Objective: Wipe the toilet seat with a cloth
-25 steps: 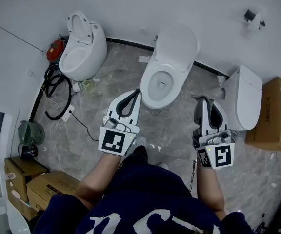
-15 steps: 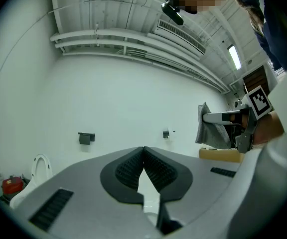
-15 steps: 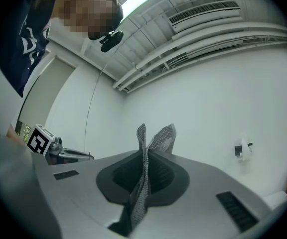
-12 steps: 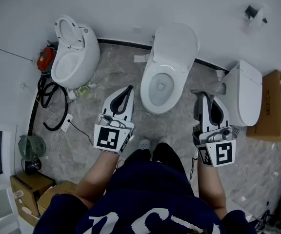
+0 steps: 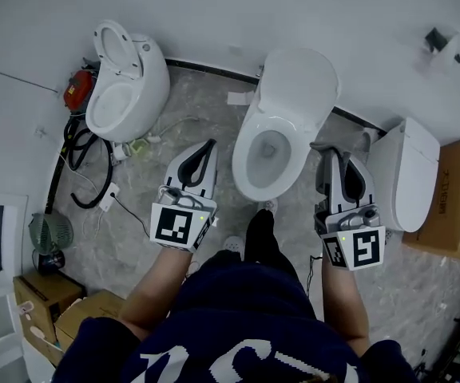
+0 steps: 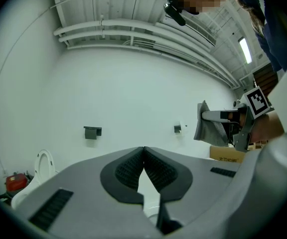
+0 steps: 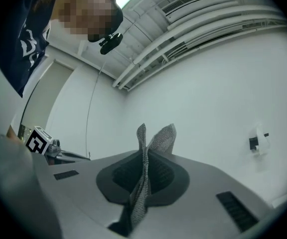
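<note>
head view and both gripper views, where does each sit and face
Head view: on the person's head, facing steeply down at the middle toilet; shows both forearms, left gripper, right gripper.
Left gripper view: rides that gripper, facing along its shut, empty jaws up at the wall; shows the right gripper holding the cloth.
Right gripper view: rides that gripper, along jaws shut on the cloth, up at the wall; shows the left gripper.
Shared: each gripper view shows the other gripper.
</note>
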A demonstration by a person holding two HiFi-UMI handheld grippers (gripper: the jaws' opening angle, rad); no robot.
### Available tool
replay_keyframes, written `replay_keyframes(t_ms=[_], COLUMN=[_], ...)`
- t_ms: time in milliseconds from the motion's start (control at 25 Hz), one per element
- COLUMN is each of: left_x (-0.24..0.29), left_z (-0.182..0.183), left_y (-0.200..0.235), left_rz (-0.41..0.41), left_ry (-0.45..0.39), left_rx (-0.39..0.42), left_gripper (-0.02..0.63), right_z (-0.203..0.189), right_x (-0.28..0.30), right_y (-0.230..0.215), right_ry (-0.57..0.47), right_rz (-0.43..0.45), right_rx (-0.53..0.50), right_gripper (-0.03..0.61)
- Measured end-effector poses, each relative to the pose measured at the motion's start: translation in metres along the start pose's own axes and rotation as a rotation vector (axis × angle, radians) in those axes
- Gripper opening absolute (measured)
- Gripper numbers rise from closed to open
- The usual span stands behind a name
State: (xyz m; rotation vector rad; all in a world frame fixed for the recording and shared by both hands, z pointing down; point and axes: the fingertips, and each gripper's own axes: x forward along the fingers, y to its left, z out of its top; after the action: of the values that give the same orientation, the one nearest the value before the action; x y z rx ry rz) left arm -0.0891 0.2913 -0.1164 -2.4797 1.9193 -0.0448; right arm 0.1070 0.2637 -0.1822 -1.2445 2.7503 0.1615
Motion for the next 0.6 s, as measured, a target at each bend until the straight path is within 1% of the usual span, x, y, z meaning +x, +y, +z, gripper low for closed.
replay_keyframes(t_ms=[240, 360, 440, 560, 600], left_x=[0.082, 0.124, 0.147, 0.178, 0.186], left_z=[0.008, 0.019, 0.014, 0.011, 0.006], left_y=[0.012, 0.014, 0.014, 0.015, 0.015], left_rz=[0.052, 0.08, 0.091, 0.11, 0.112], left_ry=[0.02, -0.042, -0.018, -0.011, 0.006], left_rx=[-0.001, -0.031, -0.026, -0.025, -0.019], left_gripper=[0.018, 0.018, 0.018, 0.018, 0.018], right_z=[-0.008, -0.013, -0.017, -0.023, -0.027], right_x=[0.069, 0.097, 0.114, 0.137, 0.144], right_y=[-0.062, -0.098, -0.119, -0.147, -0.156], right_ry=[-0.011, -0.011, -0.01, -0.011, -0.01], right_rz=[0.078, 0.104, 0.119, 0.139, 0.143], right_rx=[0.014, 0.022, 0.029, 0.046, 0.053], right_gripper=[0.026, 0.026, 0.026, 0.026, 0.026])
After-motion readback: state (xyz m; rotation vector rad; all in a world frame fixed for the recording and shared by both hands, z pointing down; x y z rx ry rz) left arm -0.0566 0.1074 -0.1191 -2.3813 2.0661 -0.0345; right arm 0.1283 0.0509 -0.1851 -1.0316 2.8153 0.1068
